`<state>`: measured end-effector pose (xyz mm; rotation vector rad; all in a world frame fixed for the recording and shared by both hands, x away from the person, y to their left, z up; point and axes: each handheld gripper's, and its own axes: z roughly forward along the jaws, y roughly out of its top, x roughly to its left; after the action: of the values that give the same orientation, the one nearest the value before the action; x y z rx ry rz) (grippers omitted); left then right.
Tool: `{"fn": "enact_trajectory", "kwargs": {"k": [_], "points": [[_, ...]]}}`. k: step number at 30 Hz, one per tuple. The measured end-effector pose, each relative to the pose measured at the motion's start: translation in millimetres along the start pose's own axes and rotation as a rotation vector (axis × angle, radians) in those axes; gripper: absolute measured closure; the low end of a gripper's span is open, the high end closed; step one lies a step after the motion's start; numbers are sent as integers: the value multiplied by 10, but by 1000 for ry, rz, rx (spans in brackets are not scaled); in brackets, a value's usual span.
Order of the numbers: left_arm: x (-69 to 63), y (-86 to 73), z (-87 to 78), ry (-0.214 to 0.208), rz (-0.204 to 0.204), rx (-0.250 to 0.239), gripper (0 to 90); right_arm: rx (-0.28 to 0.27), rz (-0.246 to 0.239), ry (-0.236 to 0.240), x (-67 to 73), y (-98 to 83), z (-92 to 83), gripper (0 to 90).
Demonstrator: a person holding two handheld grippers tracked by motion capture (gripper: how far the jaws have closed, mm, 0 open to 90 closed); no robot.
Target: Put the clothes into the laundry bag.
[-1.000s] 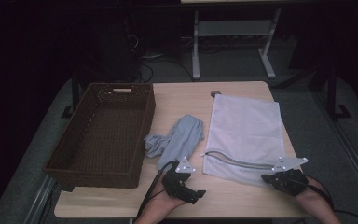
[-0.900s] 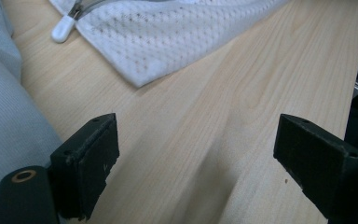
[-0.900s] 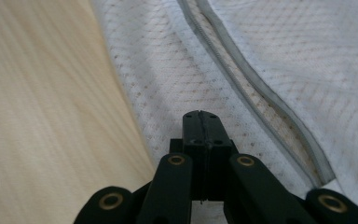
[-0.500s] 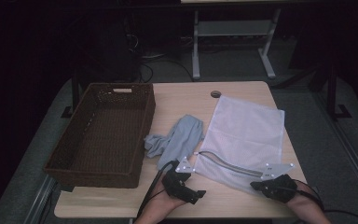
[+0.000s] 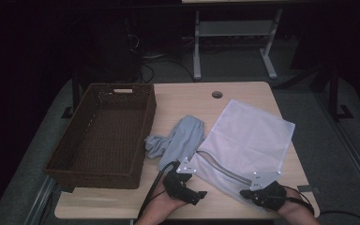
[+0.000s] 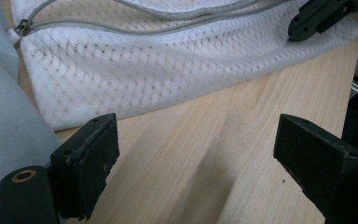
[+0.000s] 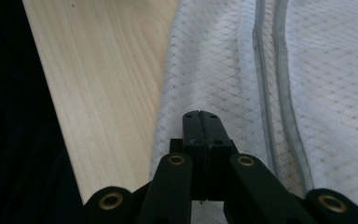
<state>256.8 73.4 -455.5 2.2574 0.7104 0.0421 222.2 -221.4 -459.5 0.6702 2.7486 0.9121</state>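
A wicker basket stands empty at the table's left, a grey garment crumpled beside it. The left gripper waits, jaws wide apart over bare wood. The right gripper, jaws clamped on the white mesh laundry bag by its near edge, has dragged that corner leftward, skewing the bag, likely to bring its open zipper toward the garment.

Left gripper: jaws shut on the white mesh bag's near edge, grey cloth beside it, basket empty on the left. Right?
Not quite. The left gripper has its jaws wide open over bare table, gripping nothing; the left gripper view shows it. The mesh bag lies just beyond them. The rest stands: the grey cloth lies beside the bag and the basket on the left is empty.
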Motion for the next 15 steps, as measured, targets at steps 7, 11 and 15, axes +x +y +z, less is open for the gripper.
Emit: {"fn": "enact_trajectory", "kwargs": {"k": [7, 11, 15], "points": [[2, 1, -2, 1, 0, 1, 135, -13, -30, 22, 88, 96, 78, 893], [3, 1, -5, 0, 3, 2, 135, -21, -51, 34, 152, 170, 139, 892], [8, -2, -14, 1, 3, 3, 137, -21, -46, 38, 155, 184, 144, 830]]}}
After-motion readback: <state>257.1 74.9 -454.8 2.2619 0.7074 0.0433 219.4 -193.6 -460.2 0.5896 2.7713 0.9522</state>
